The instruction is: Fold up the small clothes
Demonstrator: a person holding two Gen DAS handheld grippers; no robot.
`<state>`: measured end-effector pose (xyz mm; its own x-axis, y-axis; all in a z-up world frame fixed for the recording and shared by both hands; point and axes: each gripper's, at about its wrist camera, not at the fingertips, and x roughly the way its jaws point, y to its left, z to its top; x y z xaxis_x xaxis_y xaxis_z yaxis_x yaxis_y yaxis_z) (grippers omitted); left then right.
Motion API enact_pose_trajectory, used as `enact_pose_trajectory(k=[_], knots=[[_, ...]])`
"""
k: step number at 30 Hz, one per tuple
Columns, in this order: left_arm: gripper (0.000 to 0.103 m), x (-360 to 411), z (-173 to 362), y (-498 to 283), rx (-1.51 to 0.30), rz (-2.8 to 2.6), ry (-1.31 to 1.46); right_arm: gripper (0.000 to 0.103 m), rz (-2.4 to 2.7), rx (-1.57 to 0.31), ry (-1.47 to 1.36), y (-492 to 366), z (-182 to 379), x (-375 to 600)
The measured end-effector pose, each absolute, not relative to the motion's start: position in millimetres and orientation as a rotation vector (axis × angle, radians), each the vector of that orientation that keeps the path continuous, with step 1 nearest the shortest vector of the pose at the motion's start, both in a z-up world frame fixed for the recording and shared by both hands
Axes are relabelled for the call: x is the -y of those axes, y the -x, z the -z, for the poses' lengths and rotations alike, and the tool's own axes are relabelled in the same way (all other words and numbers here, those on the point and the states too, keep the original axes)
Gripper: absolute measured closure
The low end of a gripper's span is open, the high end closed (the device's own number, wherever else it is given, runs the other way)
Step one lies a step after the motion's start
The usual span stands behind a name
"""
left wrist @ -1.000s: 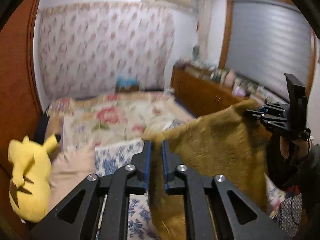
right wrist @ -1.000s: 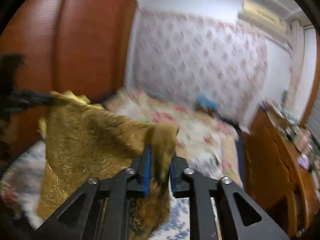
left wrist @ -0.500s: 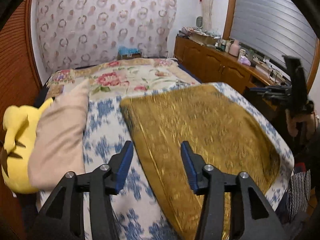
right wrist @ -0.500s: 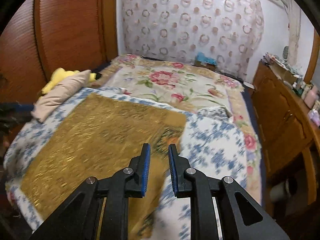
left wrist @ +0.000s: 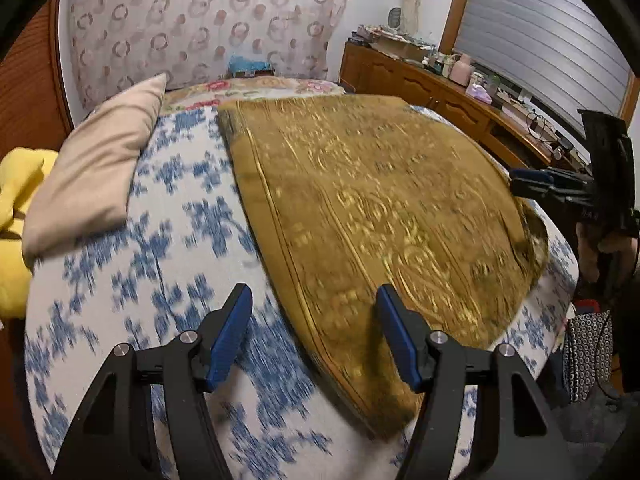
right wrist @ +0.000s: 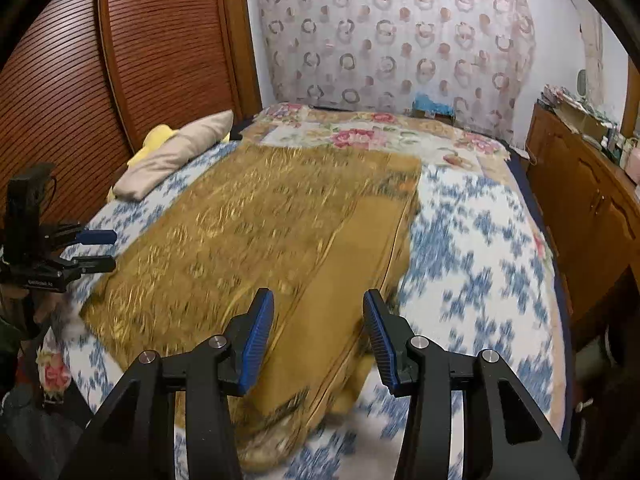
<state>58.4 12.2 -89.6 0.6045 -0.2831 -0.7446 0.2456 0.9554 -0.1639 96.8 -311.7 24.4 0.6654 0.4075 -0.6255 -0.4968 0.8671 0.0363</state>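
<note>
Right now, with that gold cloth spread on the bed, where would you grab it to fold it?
Probably by its near corners, coming in from the bed's foot. The gold cloth lies flat on the bed, so only its edges offer something to pinch.

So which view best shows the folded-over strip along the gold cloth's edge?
The right wrist view: the plain strip of the gold cloth lies right ahead of the camera. The left wrist view shows the cloth patterned side up, with that far edge hidden near the right tongs.
</note>
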Motion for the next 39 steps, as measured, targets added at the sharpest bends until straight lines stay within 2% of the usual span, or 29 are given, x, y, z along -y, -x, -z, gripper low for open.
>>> enact_pose_trajectory(k=[24, 28, 32, 35, 36, 39], knots=[[0.038, 1, 103, -28, -0.876, 0.302, 0.061, 0.054, -0.571, -0.668, 0.204, -68, -8, 292], [0.044, 2, 103, -21, -0.869, 0.317, 0.069, 0.054, -0.578, -0.675, 0.211, -67, -3, 285], [0.046, 0, 104, -16, -0.862, 0.352, 0.097, 0.054, -0.586, -0.681, 0.223, -66, 1, 280], [0.056, 0, 104, -15, -0.859, 0.376, 0.109, 0.052, -0.600, -0.689, 0.225, -66, 3, 276], [0.063, 0, 105, -15, -0.858, 0.383, 0.101, 0.051, -0.603, -0.691, 0.226, -65, 4, 274], [0.090, -1, 105, -18, -0.868, 0.397, 0.097, 0.051, -0.622, -0.701, 0.228, -64, 7, 269]])
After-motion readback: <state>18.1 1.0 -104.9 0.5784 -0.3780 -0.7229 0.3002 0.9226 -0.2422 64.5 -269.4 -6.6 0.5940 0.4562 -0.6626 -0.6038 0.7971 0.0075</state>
